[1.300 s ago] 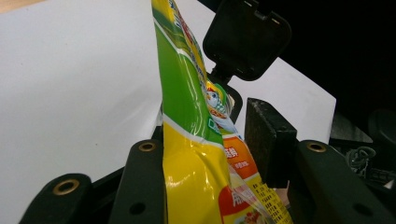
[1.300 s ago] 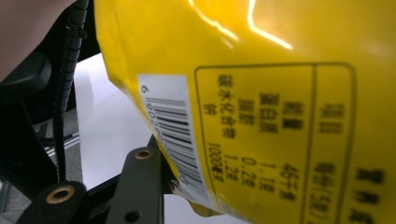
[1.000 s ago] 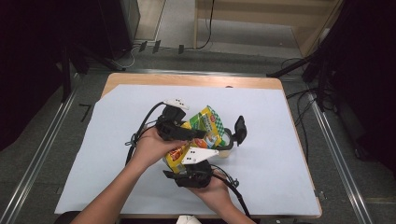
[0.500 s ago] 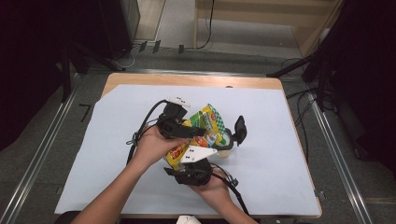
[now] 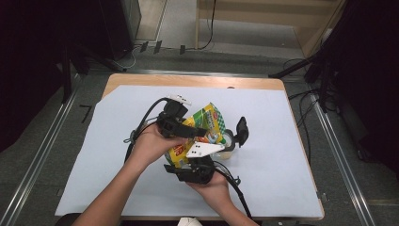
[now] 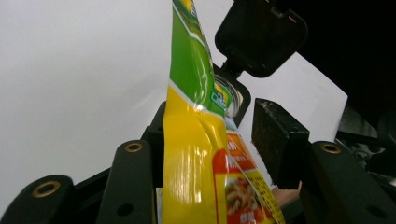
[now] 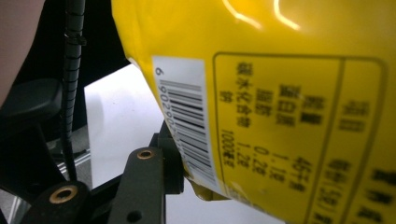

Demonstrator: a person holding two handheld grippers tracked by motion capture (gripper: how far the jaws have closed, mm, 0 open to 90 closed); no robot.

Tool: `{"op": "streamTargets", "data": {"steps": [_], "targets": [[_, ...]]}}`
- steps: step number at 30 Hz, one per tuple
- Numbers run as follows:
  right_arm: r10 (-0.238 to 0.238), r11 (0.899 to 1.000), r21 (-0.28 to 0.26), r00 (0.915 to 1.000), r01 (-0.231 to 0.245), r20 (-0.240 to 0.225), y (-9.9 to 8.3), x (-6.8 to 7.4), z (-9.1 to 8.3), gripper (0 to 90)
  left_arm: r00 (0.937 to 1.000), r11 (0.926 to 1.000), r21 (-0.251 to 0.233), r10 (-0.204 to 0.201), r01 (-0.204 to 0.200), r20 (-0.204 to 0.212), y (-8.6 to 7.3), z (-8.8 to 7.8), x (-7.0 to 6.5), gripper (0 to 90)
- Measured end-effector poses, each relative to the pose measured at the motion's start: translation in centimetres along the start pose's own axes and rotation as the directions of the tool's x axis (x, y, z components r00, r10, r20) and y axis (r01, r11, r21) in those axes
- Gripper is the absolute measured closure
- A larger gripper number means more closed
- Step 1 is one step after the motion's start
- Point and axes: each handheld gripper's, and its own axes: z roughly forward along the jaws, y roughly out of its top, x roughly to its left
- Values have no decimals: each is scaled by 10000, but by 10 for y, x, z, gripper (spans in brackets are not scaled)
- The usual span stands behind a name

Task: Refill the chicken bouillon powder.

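Yellow-and-green snack bag [image 5: 201,133] sits held above the middle of the pale blue table cover [image 5: 282,141], between the two hands; high view shows the left gripper [image 5: 190,131] coming at it from the left and the right gripper [image 5: 203,157] from the near side, under its grey three-cornered plate.

Left gripper view: bag [image 6: 205,154] stands on edge between the jaws; it lies against the left jaw, while the right pad stands off from it with a clear gap; jaws partly apart and have just been opening, bag between them but not pinched.

Right gripper view: bag's yellow back panel with barcode [image 7: 187,126] and printed table very close to the lens; left jaw sits at the bag's lower edge near the barcode; the other jaw is hidden behind the bag, so I cannot tell whether this gripper clamps it.

Beyond the bag, a clear jar [image 5: 229,140] with a black hinged lid [image 5: 242,130] swung up rests on the cover, just right of the bag; left gripper view shows the same lid [image 6: 261,37] above the jar mouth.
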Motion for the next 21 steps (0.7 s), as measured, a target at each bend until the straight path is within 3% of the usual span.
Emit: {"op": "streamTargets", "data": {"steps": [7,11,15,21], "targets": [[48,10000,-20,10000,-48,-17,-2,1,0,644,9999,9999,117,120,-120,36,-6,-5,1,540],[-19,10000,12,10000,19,44,-3,0,0,644,9999,9998,130,127,-127,-16,-6,-5,3,639],[-250,9995,191,9996,247,163,-3,0,1,640,9994,9996,59,260,-259,-210,-5,-6,0,732],[-954,9940,511,9952,963,-197,-2,3,4,586,9986,9993,116,364,-360,-382,-3,-8,-5,807]]}}
